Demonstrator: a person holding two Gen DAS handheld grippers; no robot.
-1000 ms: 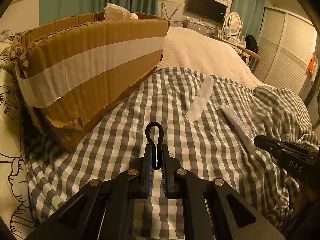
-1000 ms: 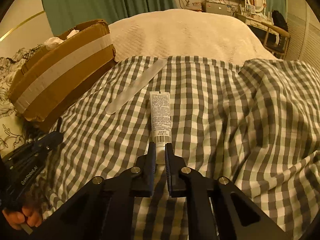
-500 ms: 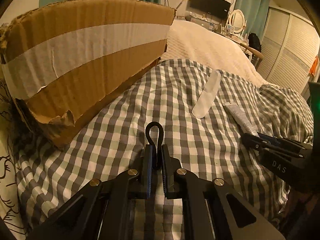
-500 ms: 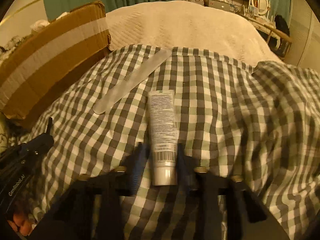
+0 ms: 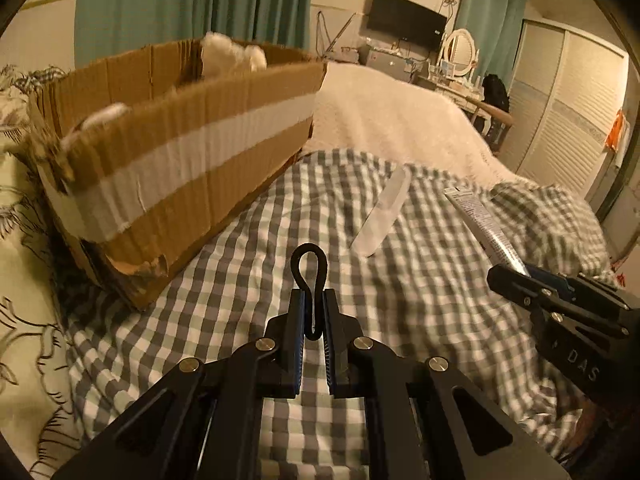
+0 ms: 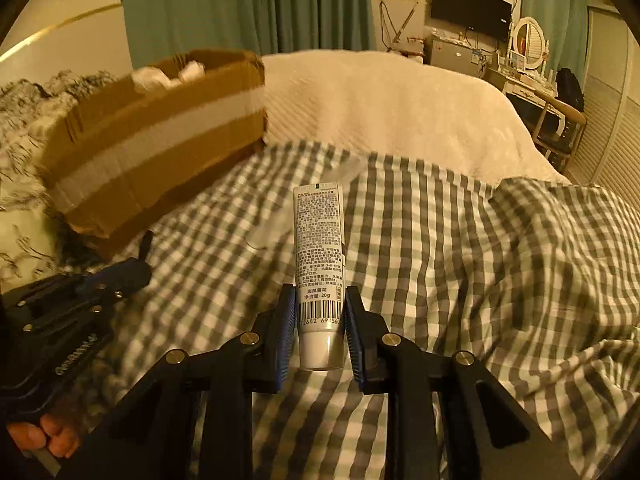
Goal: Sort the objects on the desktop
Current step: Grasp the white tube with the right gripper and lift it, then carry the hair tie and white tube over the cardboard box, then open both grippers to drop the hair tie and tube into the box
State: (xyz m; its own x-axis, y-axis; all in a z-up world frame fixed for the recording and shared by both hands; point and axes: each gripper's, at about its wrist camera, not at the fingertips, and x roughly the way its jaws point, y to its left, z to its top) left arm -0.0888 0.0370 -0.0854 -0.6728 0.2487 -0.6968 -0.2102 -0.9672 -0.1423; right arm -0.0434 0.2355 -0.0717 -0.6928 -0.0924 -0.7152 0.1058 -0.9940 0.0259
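Grey/white check blanket [image 6: 440,240], brown box [image 5: 180,160] w/ white stripe.

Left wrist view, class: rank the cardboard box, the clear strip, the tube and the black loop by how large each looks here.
1. cardboard box, clearly largest.
2. and 3. tube and clear strip: similar in length, so unranked.
4. black loop, smallest, despite being nearest the camera.

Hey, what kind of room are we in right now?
Most likely a bedroom. The work surface is a bed with a checked cover and a cream blanket; a vanity mirror, wall-mounted TV and louvred wardrobe doors stand beyond it.
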